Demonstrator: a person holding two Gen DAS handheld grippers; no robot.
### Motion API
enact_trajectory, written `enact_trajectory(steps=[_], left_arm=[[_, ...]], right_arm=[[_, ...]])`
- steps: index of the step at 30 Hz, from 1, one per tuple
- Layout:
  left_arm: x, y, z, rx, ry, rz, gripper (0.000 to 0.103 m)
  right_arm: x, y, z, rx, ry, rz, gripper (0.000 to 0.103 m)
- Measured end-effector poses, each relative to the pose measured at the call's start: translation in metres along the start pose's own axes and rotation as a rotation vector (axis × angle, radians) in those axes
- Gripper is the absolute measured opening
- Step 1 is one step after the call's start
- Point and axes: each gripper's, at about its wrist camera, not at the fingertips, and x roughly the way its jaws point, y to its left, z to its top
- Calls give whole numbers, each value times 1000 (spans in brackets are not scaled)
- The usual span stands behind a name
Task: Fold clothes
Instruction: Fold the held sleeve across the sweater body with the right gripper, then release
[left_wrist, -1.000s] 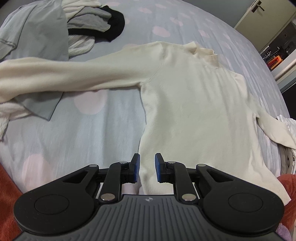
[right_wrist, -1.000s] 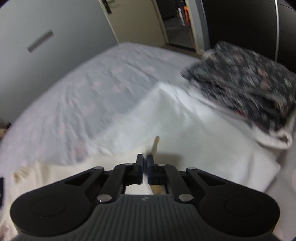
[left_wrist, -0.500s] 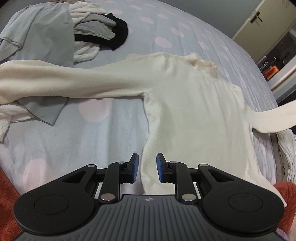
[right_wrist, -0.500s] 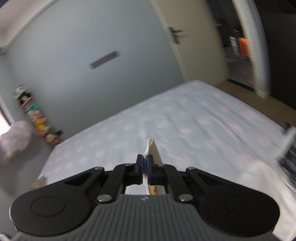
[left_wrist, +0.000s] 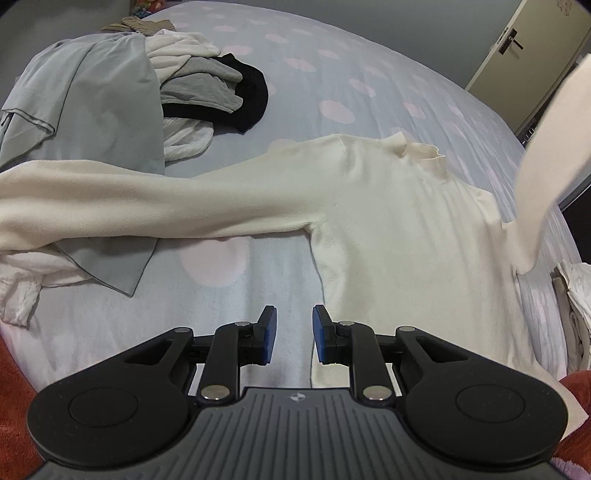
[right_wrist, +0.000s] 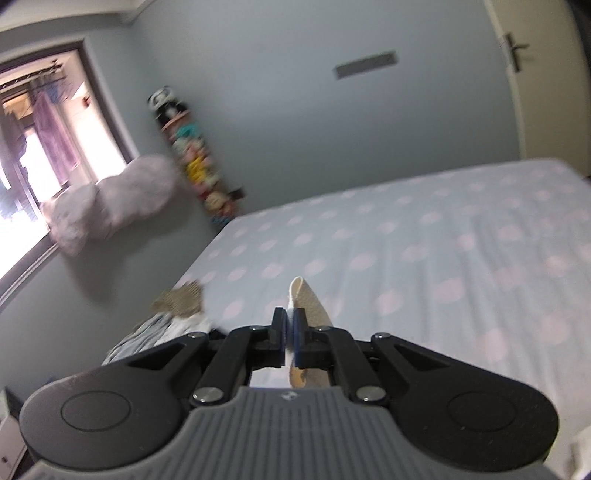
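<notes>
Cream sweater (left_wrist: 406, 236) sleeve (right_wrist: 308, 306) clenched in raised right tool (right_wrist: 290, 332); left tool (left_wrist: 293, 332) released, low over hem.

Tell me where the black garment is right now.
In the left wrist view, the black garment lies upper left on the bed, beside the grey top, beyond the cream sweater.

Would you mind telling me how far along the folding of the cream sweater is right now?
Done: the cream sweater lies flat on the bed. In hand: the right gripper is shut on the right sleeve, lifted. Left: the left sleeve is spread out, the left gripper open, other clothes unfolded.
</notes>
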Motion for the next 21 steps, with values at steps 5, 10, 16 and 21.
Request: enact_trajectory(steps=[5,10,16,21], left_arm=[[3,13,4,-29,2,5,18],[13,25,11,-56,9,19,18],[28,33,21,-71,16,28,18],[37,42,30,-82,10,49,18]], right_arm=[[61,14,-30,-3,108,51,5],[114,26,-61,-10,196,75,5],[171,38,-99,-20,309,126,5],[222,56,-132,-5,387,164,5]])
